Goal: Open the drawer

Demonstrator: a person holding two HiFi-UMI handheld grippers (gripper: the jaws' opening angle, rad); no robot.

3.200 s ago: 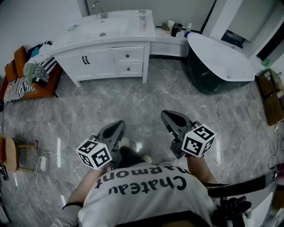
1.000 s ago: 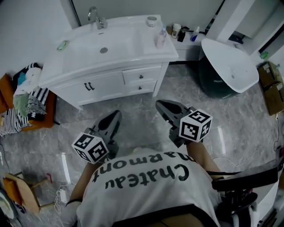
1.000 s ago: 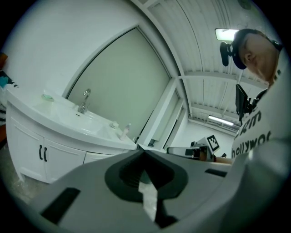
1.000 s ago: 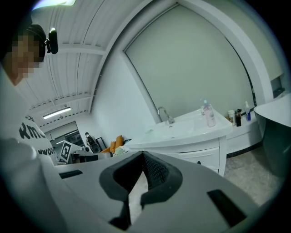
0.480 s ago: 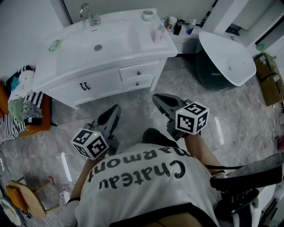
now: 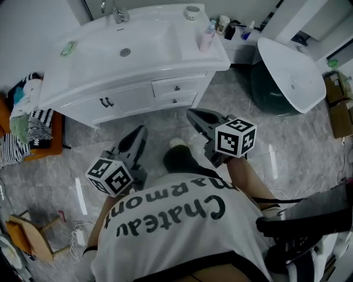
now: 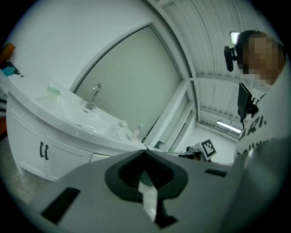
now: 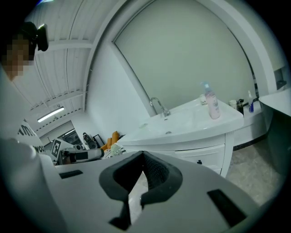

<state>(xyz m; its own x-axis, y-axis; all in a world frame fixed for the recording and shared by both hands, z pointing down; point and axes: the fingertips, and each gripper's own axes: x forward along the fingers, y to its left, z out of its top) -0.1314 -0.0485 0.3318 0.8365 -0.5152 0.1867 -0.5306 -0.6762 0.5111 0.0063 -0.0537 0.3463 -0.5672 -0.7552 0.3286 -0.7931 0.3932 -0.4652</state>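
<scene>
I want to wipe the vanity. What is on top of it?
On the vanity: a faucet, a pink bottle, a small cup and a green item beside the basin. The drawers are shut, so their contents are hidden.

Head view: faucet (image 6: 115, 10) clipped by top edge. Bottles (image 6: 250, 28) at upper right too small to identify. Boxes (image 6: 341, 118) cut by right edge. Left gripper view: drawers (image 6: 177, 87) hidden behind left gripper (image 7: 145, 151) body filling the lower frame.
</scene>
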